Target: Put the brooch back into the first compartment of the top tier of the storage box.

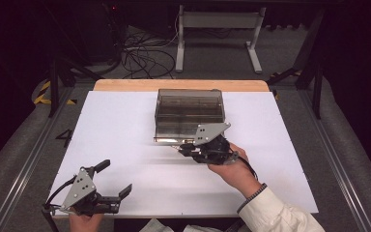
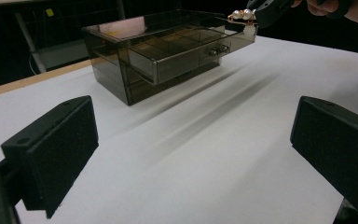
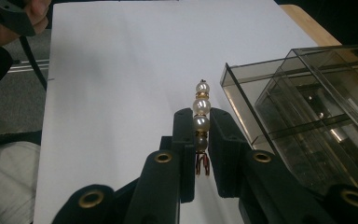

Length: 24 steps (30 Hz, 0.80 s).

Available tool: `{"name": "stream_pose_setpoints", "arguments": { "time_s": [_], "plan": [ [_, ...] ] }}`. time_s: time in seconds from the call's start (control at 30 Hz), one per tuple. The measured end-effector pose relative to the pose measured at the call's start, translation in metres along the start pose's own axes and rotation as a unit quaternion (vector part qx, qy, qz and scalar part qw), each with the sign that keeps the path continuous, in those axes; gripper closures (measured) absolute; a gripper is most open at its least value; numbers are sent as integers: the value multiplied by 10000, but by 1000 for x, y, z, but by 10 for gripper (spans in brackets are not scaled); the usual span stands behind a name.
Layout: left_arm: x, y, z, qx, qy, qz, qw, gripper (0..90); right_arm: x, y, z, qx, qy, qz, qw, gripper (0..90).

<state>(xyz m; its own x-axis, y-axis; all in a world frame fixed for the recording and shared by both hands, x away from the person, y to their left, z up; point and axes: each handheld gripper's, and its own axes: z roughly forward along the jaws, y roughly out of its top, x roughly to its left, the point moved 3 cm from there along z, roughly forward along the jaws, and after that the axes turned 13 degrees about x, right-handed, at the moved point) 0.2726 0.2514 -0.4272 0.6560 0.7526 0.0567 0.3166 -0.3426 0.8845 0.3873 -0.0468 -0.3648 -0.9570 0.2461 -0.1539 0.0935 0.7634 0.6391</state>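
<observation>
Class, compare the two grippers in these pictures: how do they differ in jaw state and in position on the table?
The right gripper is shut on a pearl hair clip; the left gripper is open with nothing between its jaws. The right gripper is beside the smoky drawer box's open drawer; the left gripper is at the near table edge. Both have black jaws.

Both units same build: black body, two black jaws with flat rectangular foam-looking pads, grey three-cornered plate on top with small dark holes. Left gripper (image 1: 110,193): black cable trails off its rear. Right gripper (image 1: 181,148): black linkage arms with brass-coloured rivet rings at the pivots, black cable running back under the hand. Person's right hand (image 1: 234,170): white sleeve, dark patterned band at the cuff. Left hand (image 1: 84,221) bare as far as visible.
</observation>
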Motion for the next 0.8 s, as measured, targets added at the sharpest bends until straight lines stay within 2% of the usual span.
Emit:
{"name": "stream_pose_setpoints", "arguments": {
  "time_s": [0.33,0.5,0.8],
  "plan": [
    [1,0,0,3,5,22,10000,15,-5,8,1,44,-44,-50,10000,815],
    [1,0,0,5,6,13,10000,15,-6,16,0,56,-144,-97,9998,815],
    [1,0,-1,10,6,16,10000,15,-17,26,6,165,-219,-6,9996,815]
  ]
}}
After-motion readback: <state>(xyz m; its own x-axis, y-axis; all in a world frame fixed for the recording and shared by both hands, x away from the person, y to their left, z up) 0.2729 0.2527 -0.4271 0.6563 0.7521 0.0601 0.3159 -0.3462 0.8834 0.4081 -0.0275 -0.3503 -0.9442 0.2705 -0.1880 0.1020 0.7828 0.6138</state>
